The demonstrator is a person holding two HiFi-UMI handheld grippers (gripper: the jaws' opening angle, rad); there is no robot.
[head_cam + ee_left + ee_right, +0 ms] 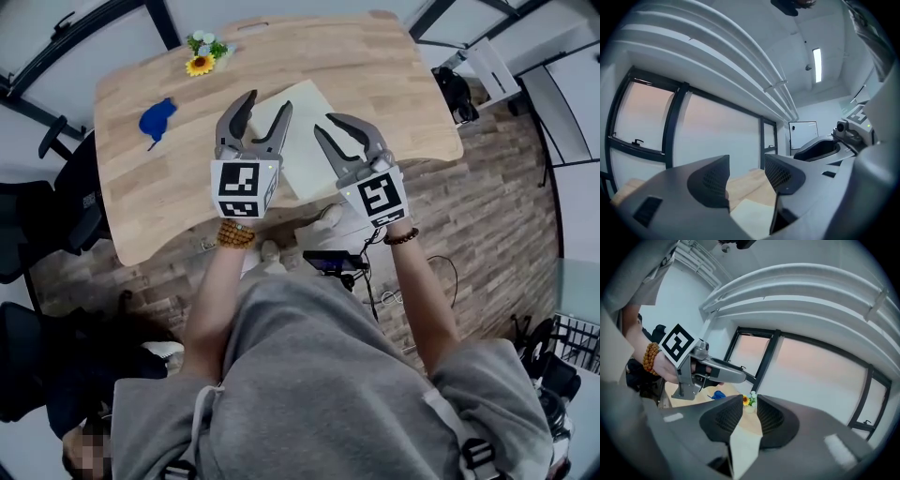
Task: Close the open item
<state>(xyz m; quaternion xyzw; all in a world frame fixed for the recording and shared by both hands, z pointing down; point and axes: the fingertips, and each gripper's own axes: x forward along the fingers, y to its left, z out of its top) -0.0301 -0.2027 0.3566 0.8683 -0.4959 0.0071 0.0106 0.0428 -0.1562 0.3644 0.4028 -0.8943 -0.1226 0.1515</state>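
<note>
A flat cream item (302, 141), like a closed folder or book, lies on the wooden table (375, 84); both grippers hide part of it. My left gripper (266, 107) hovers above its left side, jaws apart and empty. My right gripper (326, 124) hangs over its right side, also open with nothing in it. In the left gripper view the left gripper (746, 176) frames the cream item (754, 218), with the right gripper (825, 147) alongside. In the right gripper view the cream item (743, 446) lies below the right gripper (750, 411).
A small sunflower pot (201, 58) and a blue object (157, 119) sit on the table's left part. Dark chairs (56, 206) stand left of the table and a black bag (457, 94) right of it. Windows fill the far wall.
</note>
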